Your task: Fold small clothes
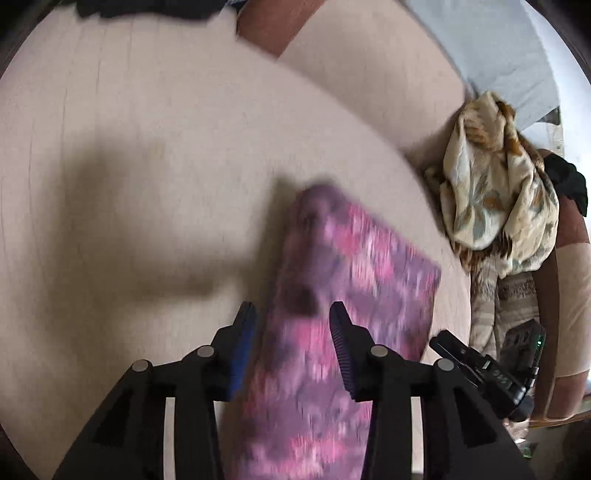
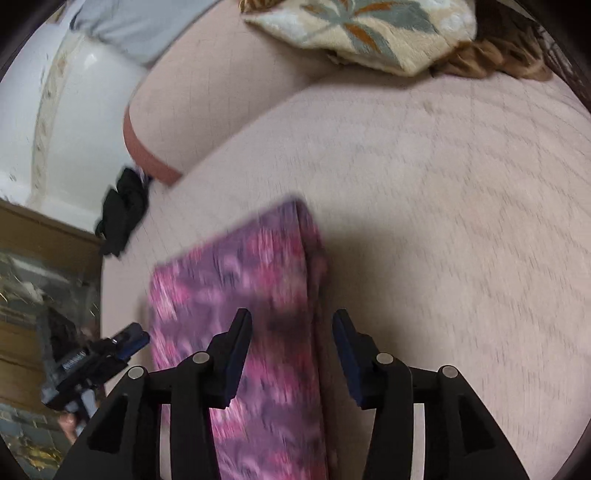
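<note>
The purple-pink cloth (image 1: 332, 314) looks light, thin and limp, so it should drape and slide rather than hold a shape. It would be best taken by a corner or along a folded edge, where layers stack and a pinch catches them all. The surface under it looks slightly fuzzy, which should keep the lower layer from slipping much while the upper one is drawn over.

It lies on the pale beige sofa cushion (image 1: 147, 166), already doubled into a long narrow strip, with 1 thick rolled edge facing the open middle of the cushion. The print is mottled pink patches on purple; motion blur hides any finer pattern, seams or hems.

The left gripper (image 1: 291, 317) hangs over the near part of the strip with its jaws apart, cloth showing in the gap but not pinched. The right gripper (image 2: 291, 325) hangs likewise over the strip's rolled edge, jaws apart and holding nothing. Each gripper shows at the edge of the other's view, on opposite sides of the cloth.

Beyond the cloth, toward the cushion's back, sits a cream floral throw (image 2: 369, 33); a black garment (image 2: 123, 210) lies at the cushion's edge.
</note>
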